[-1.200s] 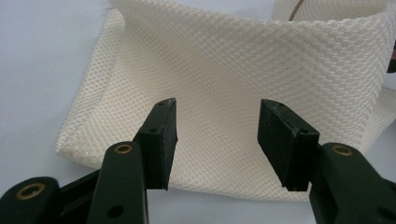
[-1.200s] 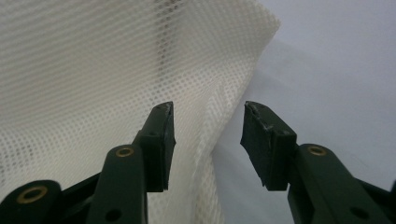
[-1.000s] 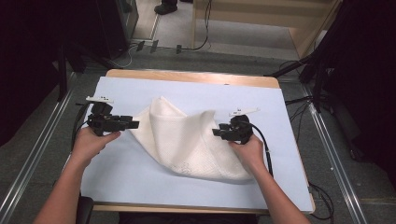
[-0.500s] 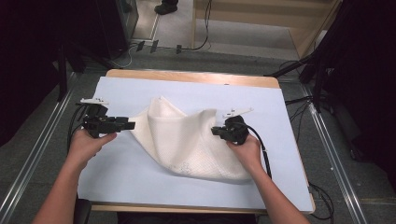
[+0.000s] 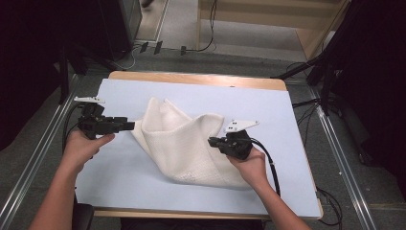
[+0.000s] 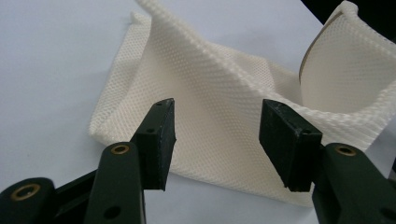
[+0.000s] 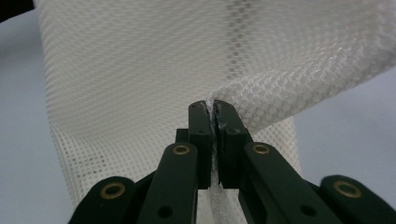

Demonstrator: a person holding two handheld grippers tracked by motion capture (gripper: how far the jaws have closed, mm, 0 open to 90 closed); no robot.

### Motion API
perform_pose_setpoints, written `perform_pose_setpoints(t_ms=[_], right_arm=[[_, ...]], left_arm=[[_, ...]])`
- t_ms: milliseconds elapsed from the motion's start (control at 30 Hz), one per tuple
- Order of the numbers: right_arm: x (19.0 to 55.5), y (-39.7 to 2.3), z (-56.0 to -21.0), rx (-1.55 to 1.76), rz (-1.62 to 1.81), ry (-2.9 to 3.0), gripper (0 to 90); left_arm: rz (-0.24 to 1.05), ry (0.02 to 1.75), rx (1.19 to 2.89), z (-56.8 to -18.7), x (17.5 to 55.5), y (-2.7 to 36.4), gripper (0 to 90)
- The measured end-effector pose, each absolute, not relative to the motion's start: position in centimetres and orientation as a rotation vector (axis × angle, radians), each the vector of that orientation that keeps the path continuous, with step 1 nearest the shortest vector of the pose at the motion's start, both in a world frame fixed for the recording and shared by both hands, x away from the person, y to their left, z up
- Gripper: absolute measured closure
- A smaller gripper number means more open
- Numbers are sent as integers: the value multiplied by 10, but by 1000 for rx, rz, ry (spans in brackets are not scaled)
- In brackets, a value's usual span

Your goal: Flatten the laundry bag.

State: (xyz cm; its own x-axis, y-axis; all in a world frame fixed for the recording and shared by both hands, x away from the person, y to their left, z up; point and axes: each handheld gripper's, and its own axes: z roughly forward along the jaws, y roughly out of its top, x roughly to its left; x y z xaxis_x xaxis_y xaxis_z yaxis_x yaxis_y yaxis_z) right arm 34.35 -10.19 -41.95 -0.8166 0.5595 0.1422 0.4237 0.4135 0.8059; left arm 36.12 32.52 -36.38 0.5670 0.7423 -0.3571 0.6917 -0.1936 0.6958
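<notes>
**Right gripper clamps the mesh cloth; left gripper stands open at its edge**

The right gripper (image 7: 213, 109) has its two black jaws pressed together on a fold of the white mesh cloth (image 7: 140, 65); a thin strip of the weave shows pinched in the seam between them, and the cloth rises from there in a lifted sheet. In the high view this right gripper (image 5: 214, 141) sits at the cloth's right side, held by the person's right hand (image 5: 249, 165), with its grey three-cornered plate on top and its cable trailing back toward the table's near edge.

The left gripper (image 6: 215, 135) has its jaws spread wide with nothing between them. The cloth (image 6: 219, 93) lies just beyond the tips. From above, the left gripper (image 5: 128, 126) points right, its tips at the cloth's left edge; whether they touch it cannot be told. The left hand (image 5: 85, 146) holds it.

The cloth (image 5: 184, 143) lies mid-table on the pale blue mat (image 5: 258, 103), part flat and part raised in a ridge toward the right gripper. The mat covers a wooden table (image 5: 201, 79).
</notes>
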Motion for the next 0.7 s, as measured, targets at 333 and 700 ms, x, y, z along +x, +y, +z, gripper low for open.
perform_pose_setpoints(t_ms=[333, 700], right_arm=[[340, -99, -420, 887, 1380, 2515, 876], [335, -106, -418, 893, 1402, 2493, 876]], left_arm=[[53, 1160, 1962, -356, 384, 301, 405], [-34, 1204, 2012, -377, 415, 283, 506]])
